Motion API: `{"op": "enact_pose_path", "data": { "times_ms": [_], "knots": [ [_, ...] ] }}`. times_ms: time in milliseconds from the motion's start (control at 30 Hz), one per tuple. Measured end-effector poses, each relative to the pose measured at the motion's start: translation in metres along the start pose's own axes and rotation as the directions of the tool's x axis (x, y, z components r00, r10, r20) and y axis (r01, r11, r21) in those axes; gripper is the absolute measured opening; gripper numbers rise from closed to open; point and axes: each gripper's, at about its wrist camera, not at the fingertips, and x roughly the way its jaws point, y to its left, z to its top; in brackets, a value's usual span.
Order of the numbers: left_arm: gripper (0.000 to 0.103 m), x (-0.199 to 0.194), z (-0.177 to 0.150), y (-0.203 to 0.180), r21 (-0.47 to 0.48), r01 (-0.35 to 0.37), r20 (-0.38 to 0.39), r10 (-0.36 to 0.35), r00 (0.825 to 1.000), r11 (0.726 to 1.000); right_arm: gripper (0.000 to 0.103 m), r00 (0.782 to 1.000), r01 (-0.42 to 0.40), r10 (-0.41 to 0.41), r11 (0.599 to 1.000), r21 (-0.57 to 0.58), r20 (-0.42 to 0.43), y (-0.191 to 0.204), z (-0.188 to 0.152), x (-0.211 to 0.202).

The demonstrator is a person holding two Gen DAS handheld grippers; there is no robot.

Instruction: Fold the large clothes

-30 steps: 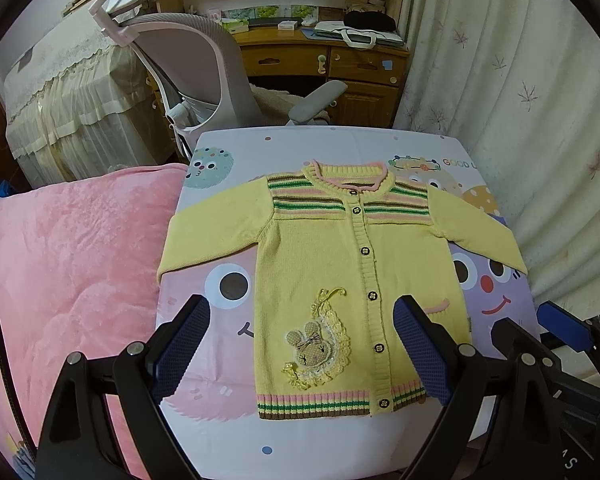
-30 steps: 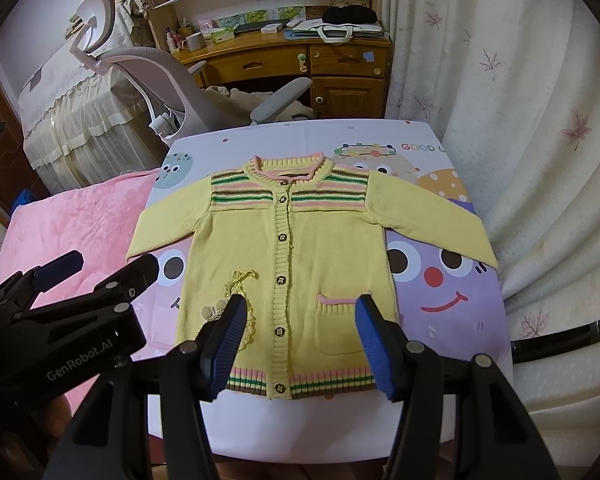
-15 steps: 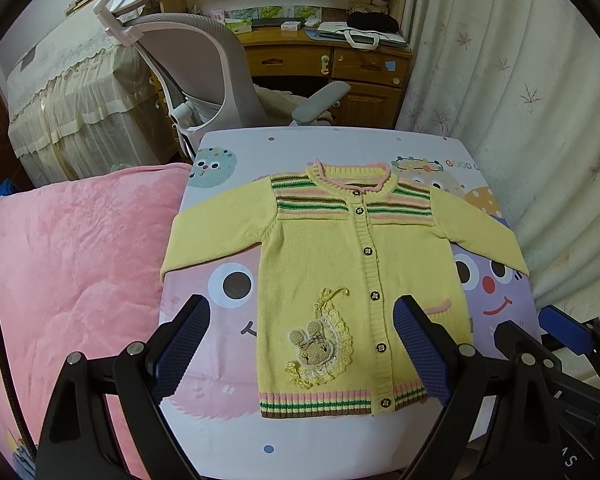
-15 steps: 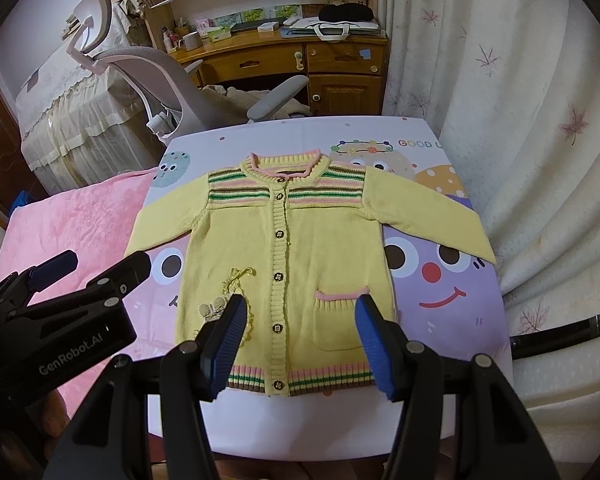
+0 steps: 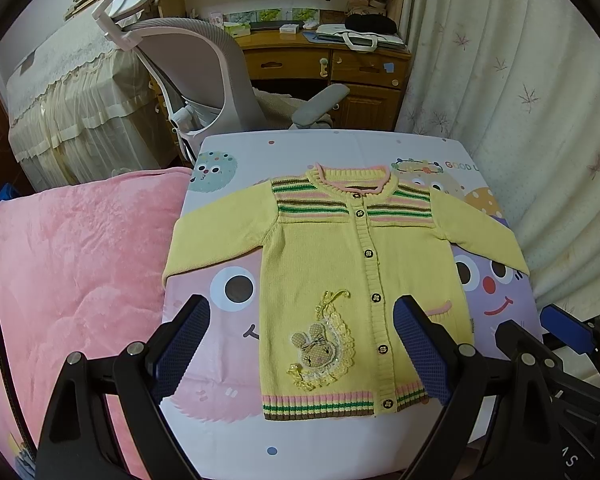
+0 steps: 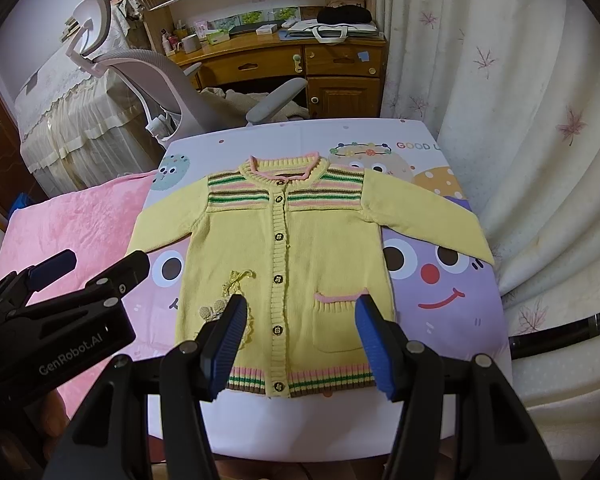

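Yellow cardigan (image 5: 332, 264) flat and unmoved, left gripper (image 5: 300, 344) and right gripper (image 6: 300, 340) fingers still released, empty.

Home bedroom: pink plush quilt (image 5: 72, 264), cluttered wooden desk with drawers (image 6: 284, 60), grey mesh office chair (image 5: 196, 68), leaf-print white curtains (image 6: 500, 80).

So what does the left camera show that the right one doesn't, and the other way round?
Only the left wrist view shows the whole bunny patch on the cardigan; in the right view a finger partly hides it. Only the right wrist view shows the whole pink-trimmed pocket and the white mug on the desk. Both show the yellow cardigan lying flat and buttoned on the cartoon sheet, the pink blanket, the office chair, and open jaws holding nothing.
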Motion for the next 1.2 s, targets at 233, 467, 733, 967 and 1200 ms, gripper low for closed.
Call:
{"op": "enact_pose_path", "data": {
  "times_ms": [233, 467, 733, 967, 1200],
  "knots": [
    [0.092, -0.001, 0.001, 0.001, 0.006, -0.003, 0.002, 0.003, 1.000, 1.000, 0.057, 1.000, 0.000, 0.000, 1.000, 0.001, -0.002, 0.000, 0.000, 0.000],
    [0.092, -0.002, 0.000, 0.003, 0.006, -0.004, 0.003, 0.004, 1.000, 1.000, 0.057, 1.000, 0.002, -0.002, 1.000, 0.001, -0.002, 0.001, -0.001, 0.000],
    [0.092, -0.002, -0.001, 0.008, 0.010, -0.001, 0.008, 0.001, 1.000, 1.000, 0.057, 1.000, 0.005, -0.005, 1.000, 0.004, 0.003, 0.002, 0.000, -0.001],
    [0.092, -0.004, 0.001, 0.012, 0.021, 0.004, 0.013, -0.005, 1.000, 1.000, 0.057, 1.000, 0.015, -0.016, 1.000, 0.021, 0.010, 0.011, -0.004, -0.002],
    [0.092, -0.006, 0.003, 0.019, 0.046, 0.015, 0.025, -0.017, 1.000, 0.999, 0.057, 0.999, 0.027, -0.028, 0.999, 0.044, 0.026, 0.020, -0.006, -0.005]
  ]
}}
